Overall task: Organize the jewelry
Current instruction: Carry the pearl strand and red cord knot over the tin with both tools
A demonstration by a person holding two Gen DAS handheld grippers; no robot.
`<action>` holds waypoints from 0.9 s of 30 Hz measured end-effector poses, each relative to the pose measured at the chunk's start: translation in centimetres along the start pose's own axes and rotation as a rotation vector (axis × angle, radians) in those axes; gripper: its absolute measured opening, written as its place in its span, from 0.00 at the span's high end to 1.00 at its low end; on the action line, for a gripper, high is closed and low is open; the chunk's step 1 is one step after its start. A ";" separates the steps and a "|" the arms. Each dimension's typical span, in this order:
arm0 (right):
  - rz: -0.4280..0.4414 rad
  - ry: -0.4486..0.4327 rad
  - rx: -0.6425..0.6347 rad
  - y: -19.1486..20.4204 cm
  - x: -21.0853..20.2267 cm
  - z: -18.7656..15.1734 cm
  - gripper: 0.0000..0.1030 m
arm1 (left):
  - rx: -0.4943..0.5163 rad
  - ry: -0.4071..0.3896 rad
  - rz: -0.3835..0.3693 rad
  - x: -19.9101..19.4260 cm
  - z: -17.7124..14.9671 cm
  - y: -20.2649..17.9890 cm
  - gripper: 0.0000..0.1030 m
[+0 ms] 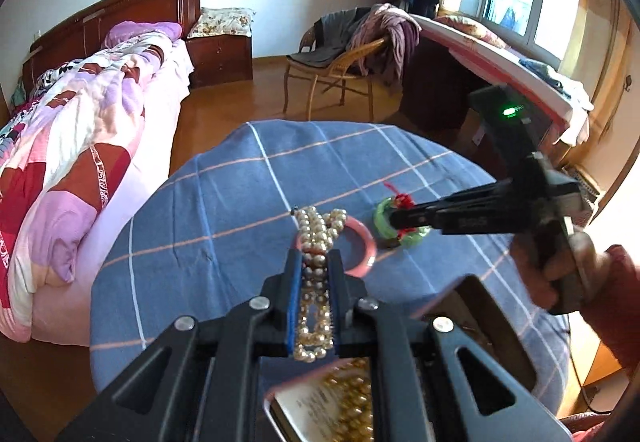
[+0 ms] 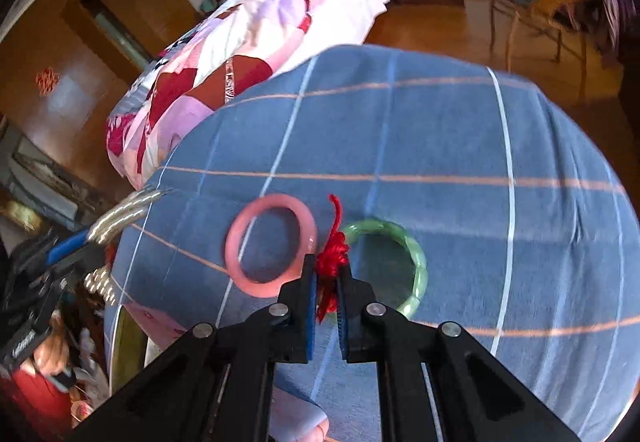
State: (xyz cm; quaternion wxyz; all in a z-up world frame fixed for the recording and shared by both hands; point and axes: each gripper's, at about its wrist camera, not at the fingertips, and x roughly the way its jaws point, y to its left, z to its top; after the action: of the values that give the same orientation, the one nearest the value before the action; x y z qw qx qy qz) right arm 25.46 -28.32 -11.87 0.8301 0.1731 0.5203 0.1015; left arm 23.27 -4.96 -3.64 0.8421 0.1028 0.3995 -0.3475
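From the left wrist we see our left gripper [image 1: 315, 258] clamped on a pearl strand [image 1: 316, 242]. Its cream beads run lengthwise between the fingers and drape ahead over the pink bangle [image 1: 366, 248], and beneath them sits a box [image 1: 288, 406] holding gold beads.

From the right wrist we see our right gripper [image 2: 327, 270] pinching the red knotted cord [image 2: 332, 262] of the translucent green bangle [image 2: 416, 266]. The bangle lies flat to the right on the blue plaid cloth [image 2: 440, 146], and the whole pink ring lies just left.
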 end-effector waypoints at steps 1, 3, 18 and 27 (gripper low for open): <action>0.015 -0.009 0.017 -0.4 -0.1 -0.1 0.92 | -0.001 -0.001 -0.001 -0.2 -0.1 -0.2 0.87; 0.034 -0.023 0.036 -0.6 -0.3 -0.1 0.93 | -0.002 -0.007 0.000 -0.5 -0.2 -0.5 0.87; 0.131 -0.238 0.002 3.7 -11.2 -2.3 0.94 | -0.046 -0.086 0.004 -4.3 -1.5 -2.9 0.87; 0.115 -0.337 -0.003 8.0 -17.2 -10.0 0.94 | -0.063 -0.142 0.062 -8.7 -5.1 -5.7 0.87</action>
State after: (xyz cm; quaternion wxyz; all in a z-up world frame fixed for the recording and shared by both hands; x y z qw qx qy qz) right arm 8.99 -25.17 1.51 0.8985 0.2160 0.3631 0.1192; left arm 12.55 -2.49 0.07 0.8814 0.0637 0.3460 -0.3152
